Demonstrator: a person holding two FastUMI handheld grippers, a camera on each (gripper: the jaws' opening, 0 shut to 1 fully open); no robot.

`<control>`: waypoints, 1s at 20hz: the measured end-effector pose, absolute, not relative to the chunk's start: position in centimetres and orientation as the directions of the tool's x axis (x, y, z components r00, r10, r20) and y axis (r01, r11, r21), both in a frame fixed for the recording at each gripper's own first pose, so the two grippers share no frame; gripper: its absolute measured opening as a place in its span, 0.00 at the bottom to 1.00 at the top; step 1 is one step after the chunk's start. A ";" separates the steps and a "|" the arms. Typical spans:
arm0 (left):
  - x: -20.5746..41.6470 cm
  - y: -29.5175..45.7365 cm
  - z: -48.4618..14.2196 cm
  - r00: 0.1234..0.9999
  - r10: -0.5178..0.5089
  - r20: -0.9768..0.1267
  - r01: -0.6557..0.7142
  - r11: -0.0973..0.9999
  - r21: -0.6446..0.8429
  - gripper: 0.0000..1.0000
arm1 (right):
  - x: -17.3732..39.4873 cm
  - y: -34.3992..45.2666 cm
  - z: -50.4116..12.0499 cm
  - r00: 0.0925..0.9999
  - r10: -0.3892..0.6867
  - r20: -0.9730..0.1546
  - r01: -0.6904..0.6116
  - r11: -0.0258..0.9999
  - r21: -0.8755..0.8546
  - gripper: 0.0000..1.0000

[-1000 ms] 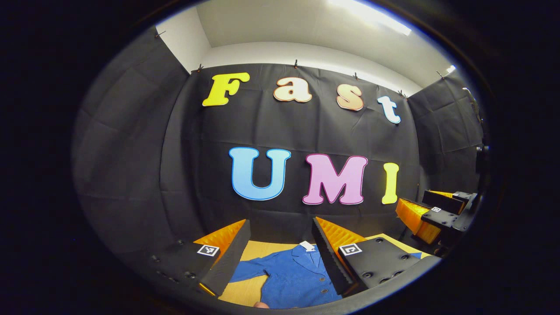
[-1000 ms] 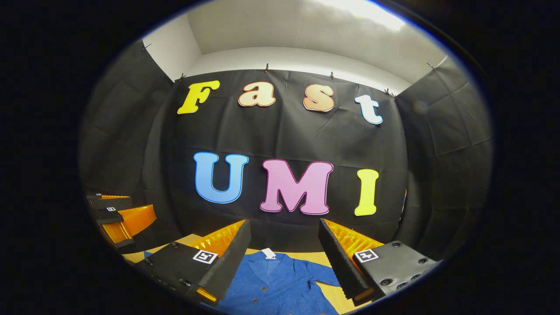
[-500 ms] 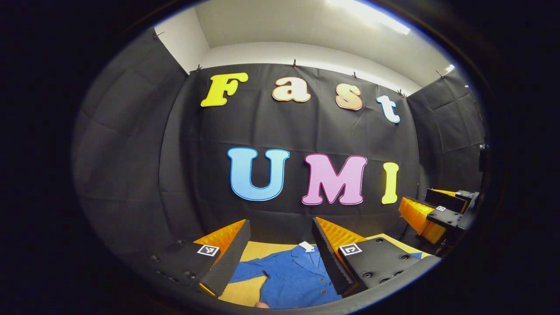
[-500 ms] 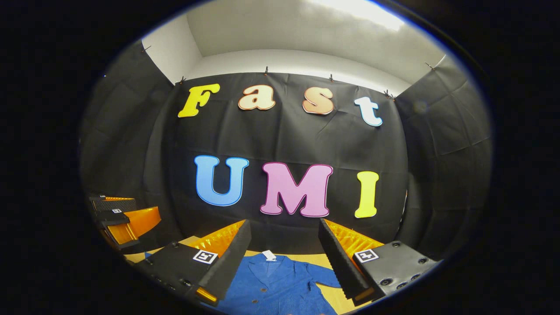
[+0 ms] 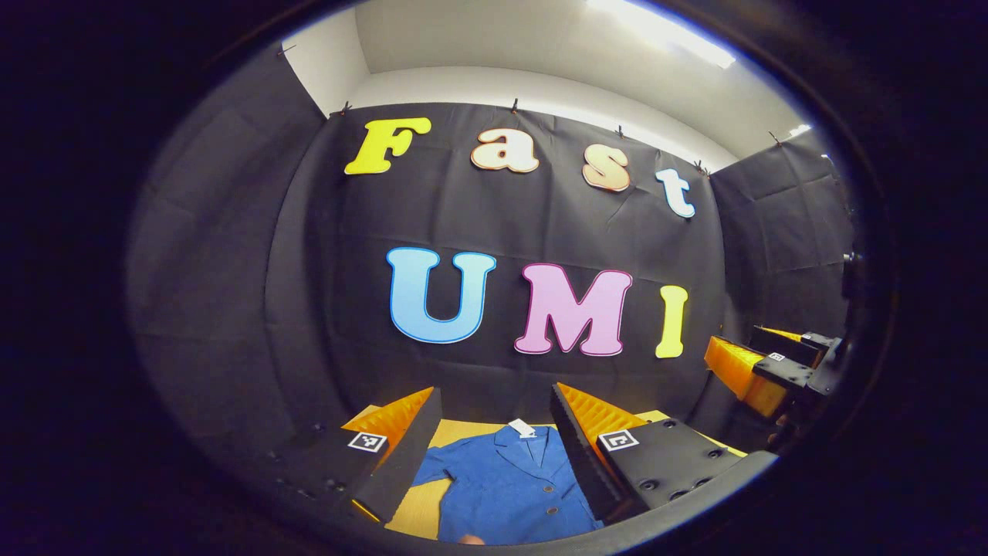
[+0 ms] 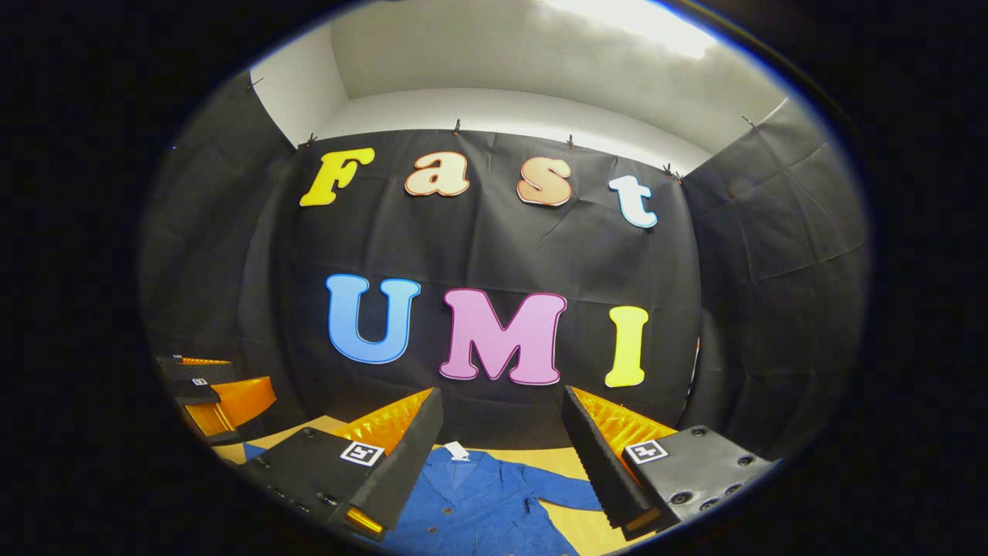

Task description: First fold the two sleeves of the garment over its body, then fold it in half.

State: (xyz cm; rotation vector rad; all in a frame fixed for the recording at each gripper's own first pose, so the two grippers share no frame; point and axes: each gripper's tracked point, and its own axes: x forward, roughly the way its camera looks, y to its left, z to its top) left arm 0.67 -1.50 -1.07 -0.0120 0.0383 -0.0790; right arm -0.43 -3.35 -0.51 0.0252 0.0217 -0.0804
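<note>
A blue buttoned garment (image 5: 505, 486) with a white neck tag lies flat on the tan table (image 5: 421, 513), collar toward the far wall, one sleeve (image 5: 432, 472) spread to its left. In the right gripper view the same garment (image 6: 482, 502) shows its other sleeve (image 6: 567, 498) spread right. My left gripper (image 5: 494, 417) hangs open above it, nothing between its fingers. My right gripper (image 6: 502, 417) is also open and empty above the garment. The right gripper (image 5: 760, 371) appears at the far right of the left gripper view; the left gripper (image 6: 212, 390) appears at the left of the right gripper view.
The tan table (image 6: 587, 525) ends against the black cloth wall just beyond the collar. A small pale fingertip (image 5: 467, 540) pokes in at the bottom edge of the left gripper view.
Both cameras have tilted and shifted slightly; the garment sits a bit more centred between the left gripper's fingers. Both grippers stay open.
</note>
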 end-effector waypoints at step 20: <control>2.5 -1.3 -2.2 0.993 -0.086 -0.079 0.084 0.996 -0.026 0.82 | 2.8 -1.1 -2.4 0.996 -0.032 -0.078 0.038 0.997 0.072 0.97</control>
